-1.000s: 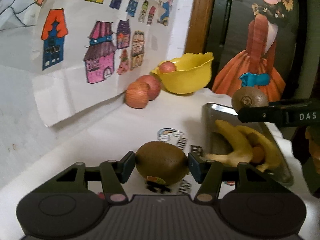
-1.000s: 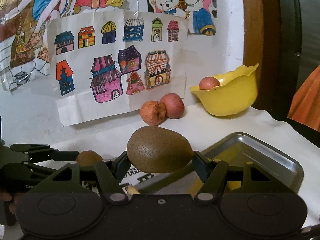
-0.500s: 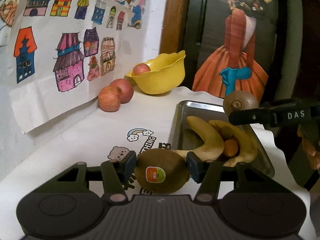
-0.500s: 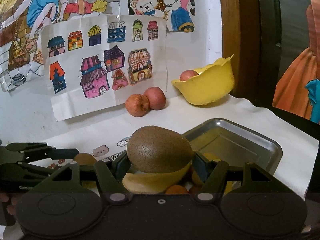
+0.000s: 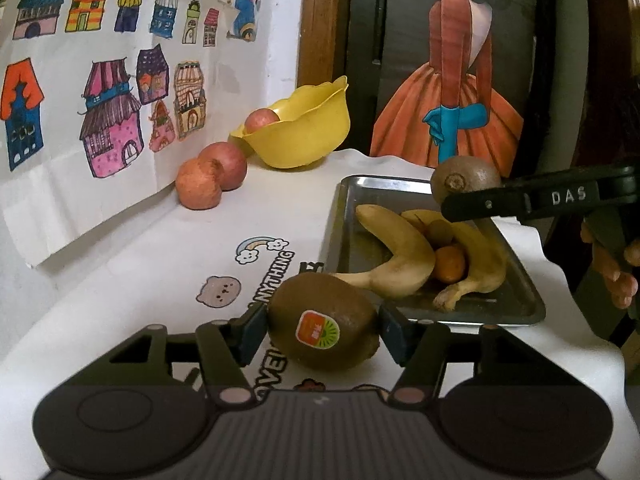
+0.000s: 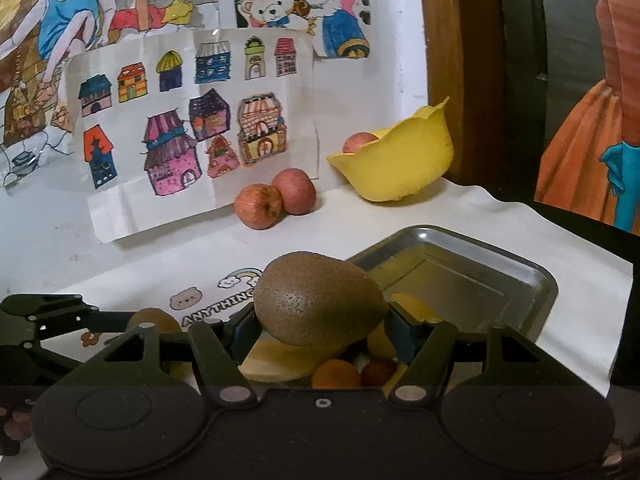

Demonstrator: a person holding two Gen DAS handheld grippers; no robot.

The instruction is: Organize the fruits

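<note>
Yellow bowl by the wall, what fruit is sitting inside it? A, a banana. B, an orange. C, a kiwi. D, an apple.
D: a reddish apple shows over the rim of the yellow bowl, while the bananas lie in the metal tray and each gripper holds a kiwi.

Two apples (image 5: 210,178) left of the bowl (image 5: 304,136) — tray (image 5: 528,300) in front, perhaps holding three bananas (image 5: 400,248).
</note>
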